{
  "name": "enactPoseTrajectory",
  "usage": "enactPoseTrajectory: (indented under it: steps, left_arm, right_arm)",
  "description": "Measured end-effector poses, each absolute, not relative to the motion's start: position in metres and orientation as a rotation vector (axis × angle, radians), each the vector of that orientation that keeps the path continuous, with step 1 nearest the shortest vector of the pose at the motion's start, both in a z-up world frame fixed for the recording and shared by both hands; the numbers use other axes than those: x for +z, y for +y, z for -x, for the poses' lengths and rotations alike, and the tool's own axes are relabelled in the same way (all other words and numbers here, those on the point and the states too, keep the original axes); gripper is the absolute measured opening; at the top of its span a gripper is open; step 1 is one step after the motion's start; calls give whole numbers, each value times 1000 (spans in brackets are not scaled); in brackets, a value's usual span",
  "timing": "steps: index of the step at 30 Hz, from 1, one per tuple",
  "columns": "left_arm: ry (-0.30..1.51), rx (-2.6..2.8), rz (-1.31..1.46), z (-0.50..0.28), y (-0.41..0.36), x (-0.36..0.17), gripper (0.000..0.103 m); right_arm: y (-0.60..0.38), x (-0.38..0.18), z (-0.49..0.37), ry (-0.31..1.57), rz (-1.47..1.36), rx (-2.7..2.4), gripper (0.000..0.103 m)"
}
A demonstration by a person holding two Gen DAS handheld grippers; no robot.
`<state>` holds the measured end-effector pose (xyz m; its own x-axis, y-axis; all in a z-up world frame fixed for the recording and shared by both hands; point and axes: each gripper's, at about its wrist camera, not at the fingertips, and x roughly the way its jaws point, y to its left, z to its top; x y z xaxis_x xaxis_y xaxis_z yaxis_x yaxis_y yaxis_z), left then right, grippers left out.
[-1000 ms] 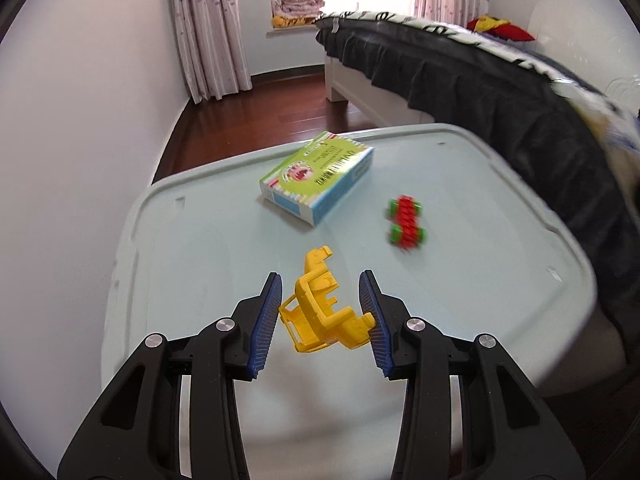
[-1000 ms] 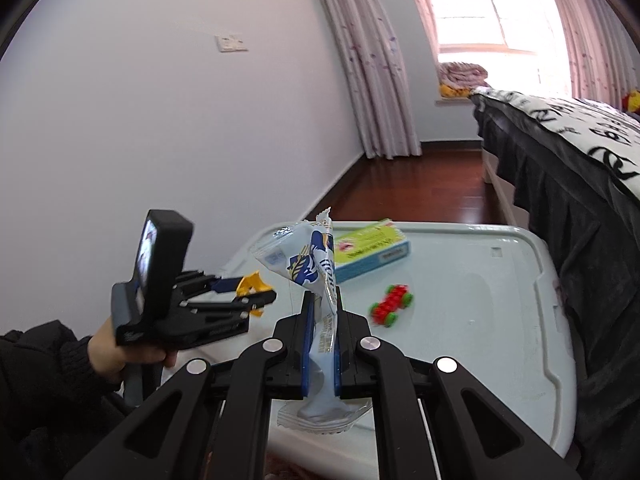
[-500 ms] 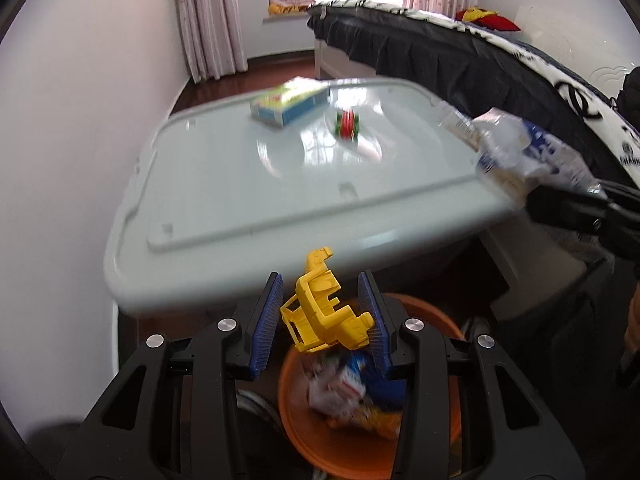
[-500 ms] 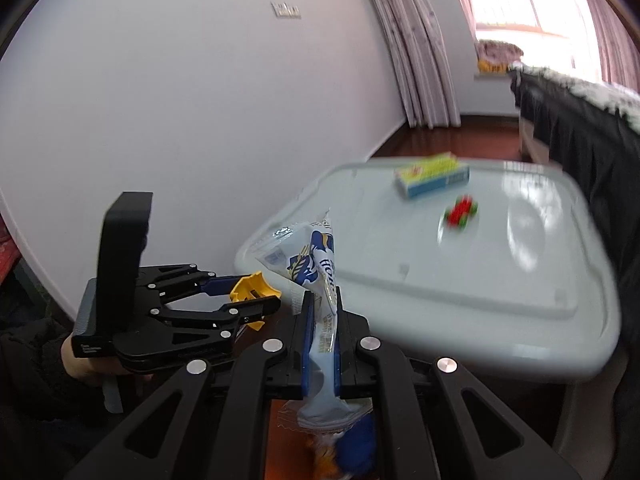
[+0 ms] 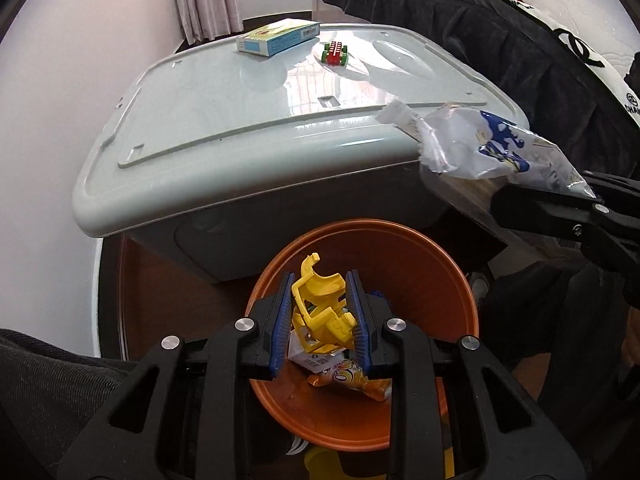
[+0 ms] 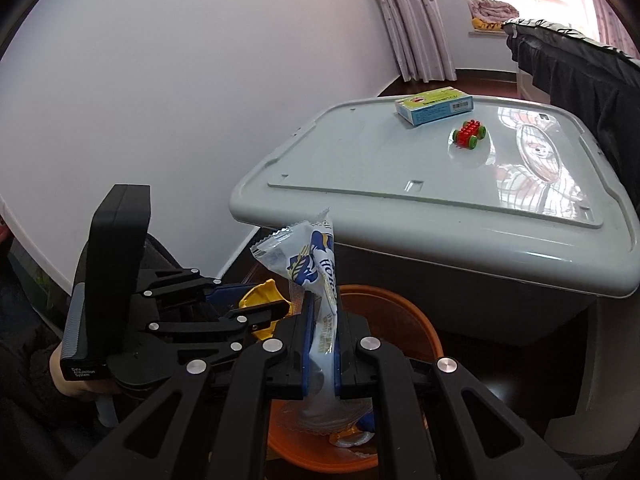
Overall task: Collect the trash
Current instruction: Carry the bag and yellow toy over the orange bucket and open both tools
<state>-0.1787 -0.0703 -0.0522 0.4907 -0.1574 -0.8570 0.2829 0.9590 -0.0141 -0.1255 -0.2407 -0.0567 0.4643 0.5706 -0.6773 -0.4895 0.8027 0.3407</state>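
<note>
My left gripper (image 5: 320, 312) is shut on a yellow plastic piece (image 5: 320, 312) and holds it right over the orange bin (image 5: 360, 248), which holds wrappers (image 5: 348, 380). My right gripper (image 6: 322, 344) is shut on a clear blue-and-white wrapper (image 6: 316, 264), above the bin's rim (image 6: 400, 304). In the left wrist view the wrapper (image 5: 488, 144) shows at the right. In the right wrist view the left gripper (image 6: 240, 312) with the yellow piece (image 6: 264, 296) shows at the left.
A grey lidded storage box (image 5: 260, 120) stands just behind the bin, with a green-blue carton (image 5: 276, 36) and a red toy car (image 5: 334, 52) on its far part. A bed with a black cover (image 5: 500, 32) is to the right. A white wall is to the left.
Both grippers have moved back off the box lid and down over the orange bin, each still holding its item. The bin has come fully into view under them.
</note>
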Motion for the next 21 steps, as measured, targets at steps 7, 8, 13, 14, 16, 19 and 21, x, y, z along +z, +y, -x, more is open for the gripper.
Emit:
enactPoseTrajectory:
  steps: [7,8,13,14,16,19,21]
  left_arm:
    - [1029,-263,-132,178,-69,-53,26]
    - [1029,-265,-133,178,-69,-54,26]
    - [1027,-264,-140,178,-71,-53,26]
    - [1028,-265,-141,178,-71,-53,26]
    - [1030,-265,-141,178,-71,-53,26]
    - [1036,-267,-134,178,-70,-53,30]
    - [1044,-266,-126,178,-69,-53,49]
  right_arm:
    - [-241,-58,127,874,-103,657,7]
    - [-240,-58,125,874,-104,656,7]
    - [-241,-58,126,874,-108,653,7]
    - [-241,-58,126,874,-108,653,8]
    - [-241,-58,126,875,-108,653,8]
    - [-241,-58,126,873,-112,653,13]
    - [-242,-58,126,872,-115,649,19]
